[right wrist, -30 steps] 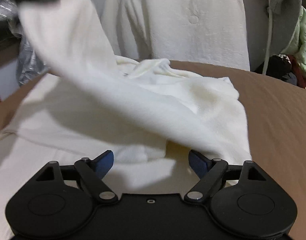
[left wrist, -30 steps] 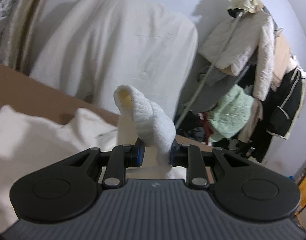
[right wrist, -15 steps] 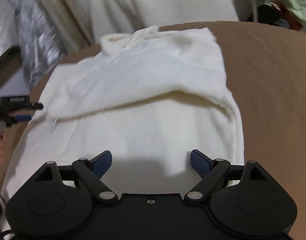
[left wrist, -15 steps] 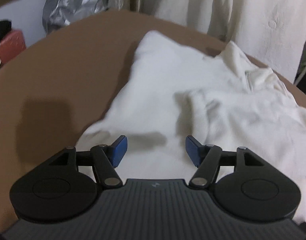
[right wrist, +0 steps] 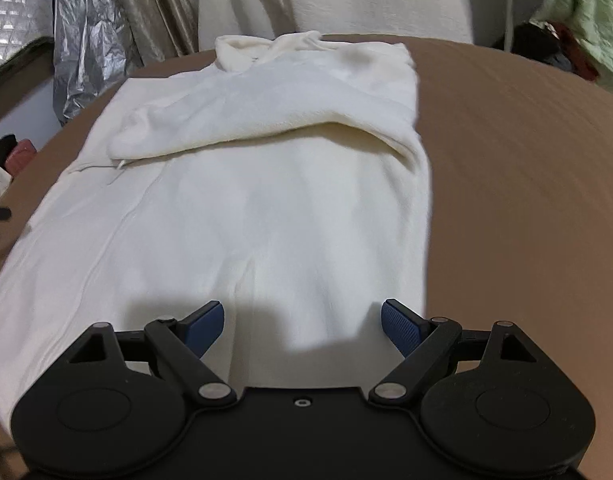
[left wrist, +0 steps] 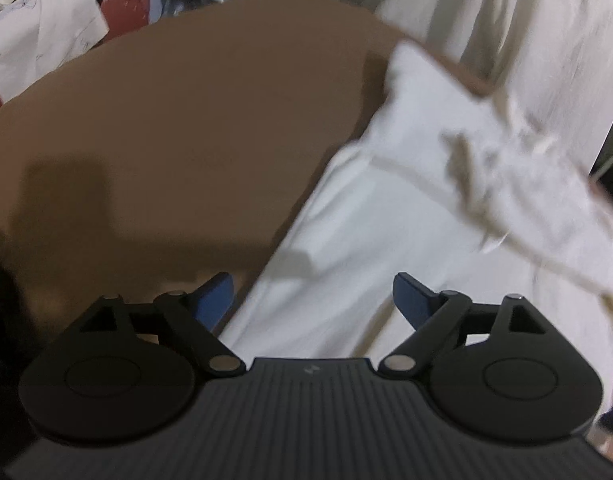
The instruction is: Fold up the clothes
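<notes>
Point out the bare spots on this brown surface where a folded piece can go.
Bare brown surface lies right of the cream garment, and more on its other side toward the red box. The middle is covered by the garment.

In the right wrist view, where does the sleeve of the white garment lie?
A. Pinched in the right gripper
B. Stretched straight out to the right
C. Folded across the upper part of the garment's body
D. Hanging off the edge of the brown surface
C: the sleeve lies folded across the upper body of the white garment, while the right gripper is open and empty.
</notes>
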`<state>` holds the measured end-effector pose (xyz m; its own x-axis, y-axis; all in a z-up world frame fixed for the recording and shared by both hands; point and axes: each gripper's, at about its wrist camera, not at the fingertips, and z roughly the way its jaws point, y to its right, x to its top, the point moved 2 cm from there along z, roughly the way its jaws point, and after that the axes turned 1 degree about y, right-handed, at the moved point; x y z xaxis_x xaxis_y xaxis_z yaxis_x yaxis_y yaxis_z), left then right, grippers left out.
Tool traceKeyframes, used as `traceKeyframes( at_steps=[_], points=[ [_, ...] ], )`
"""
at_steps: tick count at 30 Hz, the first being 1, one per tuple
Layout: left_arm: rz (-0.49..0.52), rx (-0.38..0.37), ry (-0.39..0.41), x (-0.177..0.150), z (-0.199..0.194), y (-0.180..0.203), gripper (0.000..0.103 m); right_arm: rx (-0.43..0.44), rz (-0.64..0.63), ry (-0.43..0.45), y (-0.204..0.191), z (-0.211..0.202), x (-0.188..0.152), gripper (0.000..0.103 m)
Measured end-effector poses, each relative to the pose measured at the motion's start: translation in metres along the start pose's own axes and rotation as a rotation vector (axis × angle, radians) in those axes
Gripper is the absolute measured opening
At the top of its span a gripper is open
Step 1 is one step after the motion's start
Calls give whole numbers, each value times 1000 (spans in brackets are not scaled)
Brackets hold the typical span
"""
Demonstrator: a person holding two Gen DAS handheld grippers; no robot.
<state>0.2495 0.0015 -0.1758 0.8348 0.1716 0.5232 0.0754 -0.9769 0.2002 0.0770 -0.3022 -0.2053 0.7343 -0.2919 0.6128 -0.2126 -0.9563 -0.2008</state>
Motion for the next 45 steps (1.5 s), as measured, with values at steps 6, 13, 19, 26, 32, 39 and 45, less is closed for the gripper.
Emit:
traceKeyframes(
  at_steps=[6,13,19,26,32,39,45],
  points=[
    [227,171,-87,-52,9,-15,95,2,-4,-108,27,-15,-46,89],
    [84,-62,-108,-65,-8,-42,61,223,155,-171,47,-31,-95,92],
    [-52,-342,-135,-65,-10,-47,32,502,319,-209,46,-29,-122,90],
    [-138,-396,-158,-68,-6,-52,56,449,369,-165,53,-15,-120,28],
    [11,-318,-172,-69,-4,-30,65,384,262,-171,45,-15,-113,17],
    [-62,-360,-133,-68,-12,-43,19,372,242,-134,43,-20,-117,17],
    [-82,-433,-149,-67,-8,-40,19,378,210,-149,41,-17,-111,21]
  ],
)
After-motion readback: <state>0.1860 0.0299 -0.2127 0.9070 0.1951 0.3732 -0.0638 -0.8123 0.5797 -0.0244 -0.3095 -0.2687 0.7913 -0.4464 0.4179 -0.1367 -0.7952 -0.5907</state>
